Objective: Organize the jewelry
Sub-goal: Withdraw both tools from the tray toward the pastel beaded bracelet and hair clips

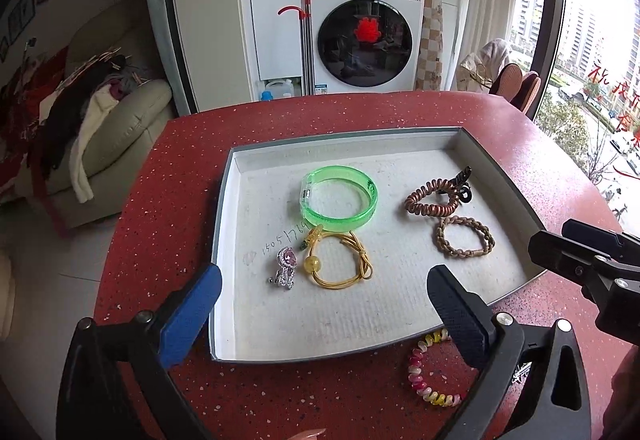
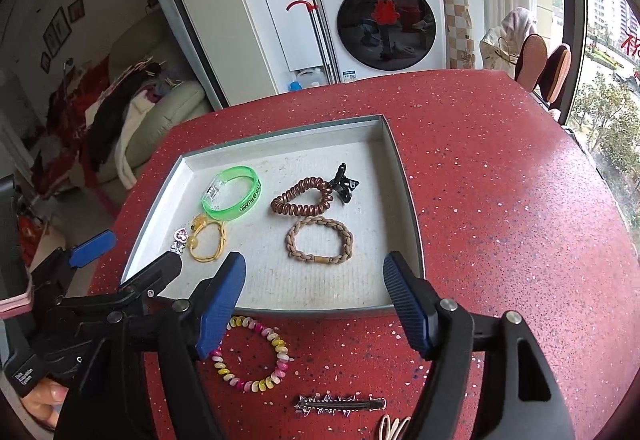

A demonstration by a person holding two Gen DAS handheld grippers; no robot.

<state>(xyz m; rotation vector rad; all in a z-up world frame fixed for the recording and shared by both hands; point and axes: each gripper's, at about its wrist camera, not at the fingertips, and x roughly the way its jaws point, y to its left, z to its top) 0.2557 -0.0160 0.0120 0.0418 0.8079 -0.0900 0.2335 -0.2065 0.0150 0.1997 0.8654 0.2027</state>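
Observation:
A shallow white tray (image 1: 400, 328) (image 2: 280, 288) on the red table holds a green bangle (image 1: 340, 198) (image 2: 232, 192), a yellow cord bracelet (image 1: 340, 260) (image 2: 208, 240), a silver-pink ring (image 1: 285, 266) (image 2: 179, 240), a copper spiral tie with black clip (image 1: 434, 198) (image 2: 302, 200) and a tan braided band (image 1: 464, 236) (image 2: 320, 240). My left gripper (image 1: 324, 314) is open and empty over the tray's near edge. My right gripper (image 2: 314, 304) is open and empty above the near rim. A pink-yellow spiral tie (image 1: 428, 376) (image 2: 252, 356), a spiked silver clip (image 2: 340, 405) and a beige tie (image 2: 394, 428) lie outside the tray.
The red speckled table (image 2: 500, 200) extends right of the tray. The right gripper's body (image 1: 592, 264) shows at the right of the left wrist view. A washing machine (image 1: 364, 36) stands behind, a sofa with clothes (image 1: 100, 120) at left, a window at right.

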